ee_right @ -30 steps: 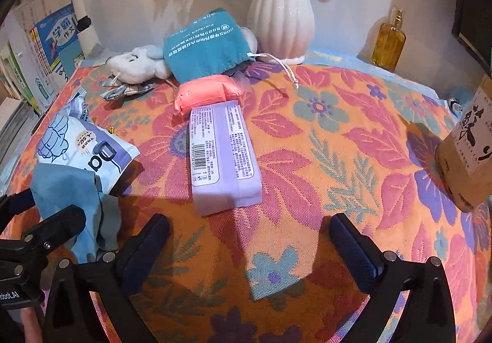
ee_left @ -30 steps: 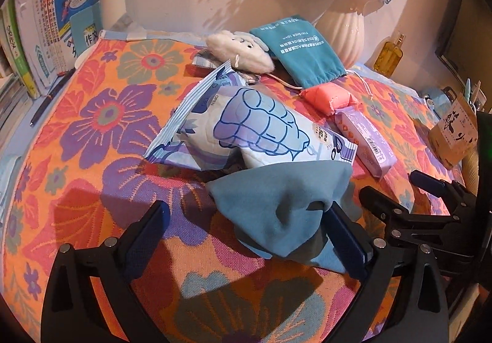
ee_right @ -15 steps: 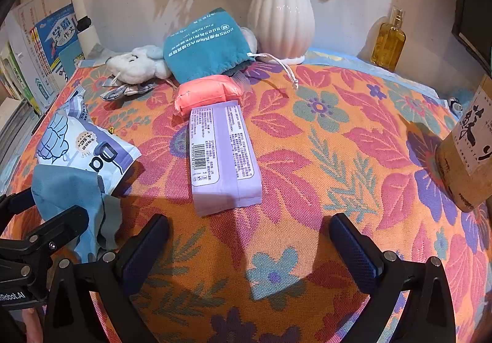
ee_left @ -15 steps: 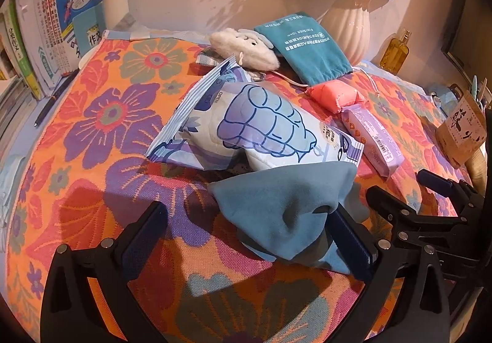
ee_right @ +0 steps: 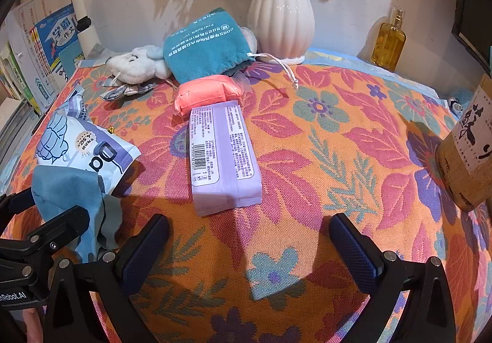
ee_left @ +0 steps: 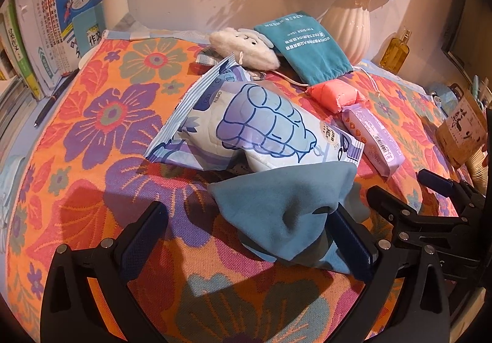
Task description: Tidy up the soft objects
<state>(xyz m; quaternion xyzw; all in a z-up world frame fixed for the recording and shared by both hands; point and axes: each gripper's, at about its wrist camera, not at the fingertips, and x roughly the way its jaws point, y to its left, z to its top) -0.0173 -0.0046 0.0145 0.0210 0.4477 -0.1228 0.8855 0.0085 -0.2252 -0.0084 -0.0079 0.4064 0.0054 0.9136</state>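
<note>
My left gripper (ee_left: 247, 240) is open low over the floral cloth. A blue-grey cloth (ee_left: 276, 204) lies crumpled between its fingers, one fold draped over the right finger (ee_left: 350, 243). Just beyond lies a blue-and-white wipes pack (ee_left: 261, 128). My right gripper (ee_right: 250, 247) is open with nothing between its fingers, just short of a purple tissue pack (ee_right: 221, 155). Behind that are a pink packet (ee_right: 206, 91), a teal drawstring pouch (ee_right: 206, 45) and a white plush toy (ee_right: 135, 63). The left gripper (ee_right: 46, 238) shows at the lower left of the right wrist view, beside the cloth (ee_right: 67, 189).
A white ribbed vase (ee_right: 279, 20) with flowers and an amber bottle (ee_right: 389, 41) stand at the back wall. A brown cardboard box (ee_right: 467, 143) stands at the right edge. Books (ee_left: 61, 20) and a pen (ee_left: 52, 100) are on the left. Bare floral tablecloth (ee_right: 323, 134) lies right of the purple pack.
Almost nothing. The left wrist view wobbles slightly; the blue-grey cloth stays draped over the right finger. Both grippers stay open and the right one holds still.
</note>
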